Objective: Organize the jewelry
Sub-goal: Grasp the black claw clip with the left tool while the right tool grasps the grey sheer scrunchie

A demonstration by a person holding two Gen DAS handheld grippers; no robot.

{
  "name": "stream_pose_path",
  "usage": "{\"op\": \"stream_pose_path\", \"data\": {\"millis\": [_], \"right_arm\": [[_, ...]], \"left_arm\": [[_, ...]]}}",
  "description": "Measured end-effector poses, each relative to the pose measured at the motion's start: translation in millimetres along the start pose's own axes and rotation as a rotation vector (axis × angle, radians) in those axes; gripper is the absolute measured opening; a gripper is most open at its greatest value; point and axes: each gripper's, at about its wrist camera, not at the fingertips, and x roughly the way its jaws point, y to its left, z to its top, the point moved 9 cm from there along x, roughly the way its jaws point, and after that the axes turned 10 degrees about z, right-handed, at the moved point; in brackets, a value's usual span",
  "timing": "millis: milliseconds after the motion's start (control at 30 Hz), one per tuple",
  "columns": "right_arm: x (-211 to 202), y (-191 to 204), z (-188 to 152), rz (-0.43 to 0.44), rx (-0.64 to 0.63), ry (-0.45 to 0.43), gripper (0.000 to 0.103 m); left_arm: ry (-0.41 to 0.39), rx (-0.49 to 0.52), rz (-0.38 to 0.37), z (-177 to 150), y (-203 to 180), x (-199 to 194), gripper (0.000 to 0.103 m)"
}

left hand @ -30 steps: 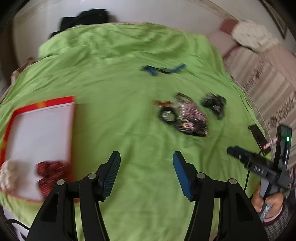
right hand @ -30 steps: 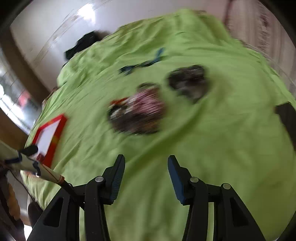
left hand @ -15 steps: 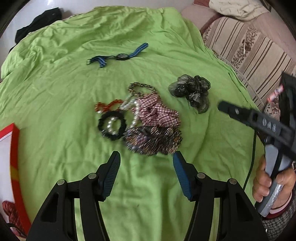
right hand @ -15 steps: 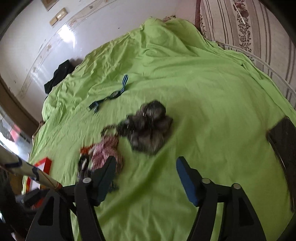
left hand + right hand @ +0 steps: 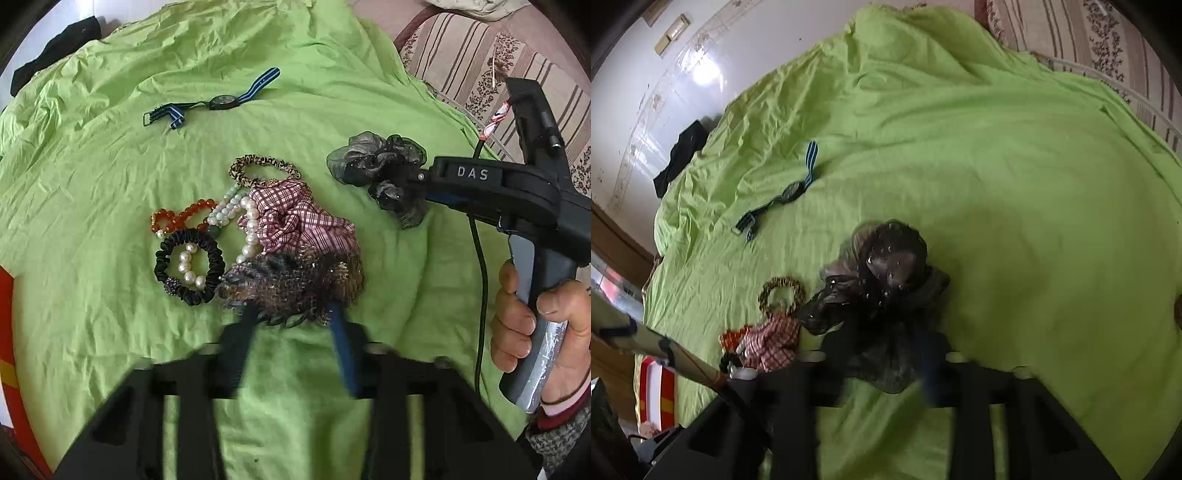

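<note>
Both grippers look smeary because their fingers are closing. The left gripper (image 5: pixel 291 314) has its fingers on each side of the near edge of a brown sparkly scrunchie (image 5: pixel 295 280), and I cannot tell if they pinch it yet. The right gripper (image 5: pixel 879 354) has its fingers around the near part of a dark see-through scrunchie (image 5: pixel 886 266), whose near edge is hidden behind them; I cannot tell if they squeeze it either. A hand (image 5: pixel 532 325) holds the right gripper's handle at the right edge. All the jewelry lies in a heap on the green bed sheet (image 5: pixel 92 192): a checked scrunchie (image 5: pixel 295 221), a black scrunchie (image 5: pixel 190 266) with pearls (image 5: pixel 188 269) inside its ring, orange beads (image 5: pixel 181 218) and a spotted hair tie (image 5: pixel 262 170). A striped watch (image 5: pixel 221 100) lies farther away. A red and white tray (image 5: pixel 657 391) is cut off at the left, and what is in it is too hard to see.
</note>
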Motion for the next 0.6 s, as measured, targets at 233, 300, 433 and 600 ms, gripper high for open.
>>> {"op": "stream_pose_path", "data": {"millis": [233, 300, 433, 600], "right_arm": [[-38, 12, -7, -0.016, -0.05, -0.045, 0.003], [-52, 20, -10, -0.026, -0.078, -0.059, 0.003], [-83, 40, -19, -0.028, -0.142, -0.083, 0.001], [-105, 70, -41, -0.017, -0.217, -0.079, 0.001]], "left_arm": [[-0.046, -0.035, -0.042, -3, 6, -39, 0.003], [-0.062, -0.048, -0.054, -6, 12, -53, 0.003], [-0.085, -0.111, -0.098, -13, 29, -84, 0.003], [-0.093, -0.208, -0.153, -28, 59, -117, 0.003]]}}
